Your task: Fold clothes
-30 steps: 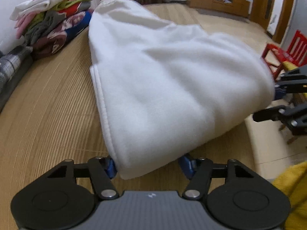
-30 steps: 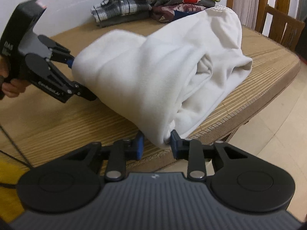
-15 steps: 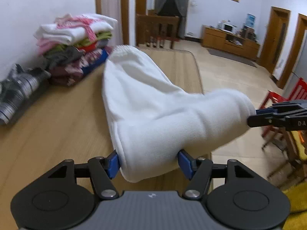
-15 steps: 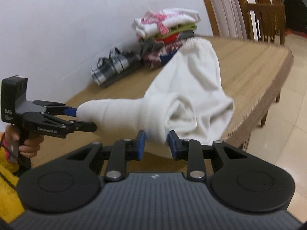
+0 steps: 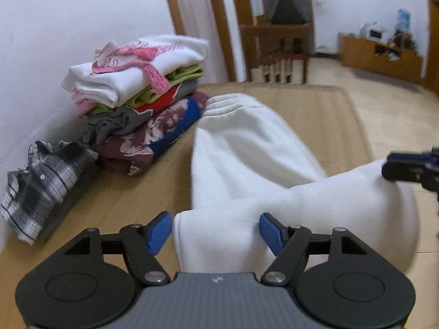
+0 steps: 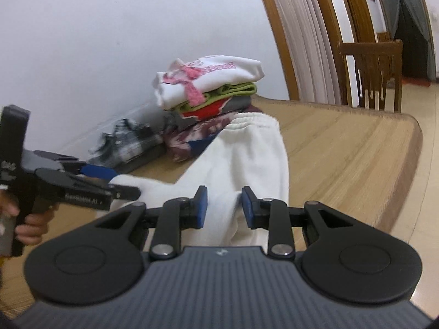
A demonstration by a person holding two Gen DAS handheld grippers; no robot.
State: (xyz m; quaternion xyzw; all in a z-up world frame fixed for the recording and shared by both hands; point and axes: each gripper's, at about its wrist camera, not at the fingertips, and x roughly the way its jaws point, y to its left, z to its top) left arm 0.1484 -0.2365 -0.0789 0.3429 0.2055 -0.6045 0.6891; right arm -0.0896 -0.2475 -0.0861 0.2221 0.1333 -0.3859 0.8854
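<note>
My left claw (image 5: pixel 215 231) has just been spreading; its blue pads stand clear of the white sweatpants (image 5: pixel 247 148) lying between them. My right claw (image 6: pixel 223 207) pinches the other bunched end. The waistband rests on the table (image 5: pixel 323 120) beside the folded pile (image 5: pixel 137 82), nearer it than before.

White fleece trousers (image 5: pixel 255 148) lie lengthwise on the table (image 5: pixel 323 115), elastic waistband toward the far edge, touching the foot of a stack of folded clothes (image 5: pixel 142 82) by the wall. Their near end is lifted and bunched above the table's near edge.
</note>
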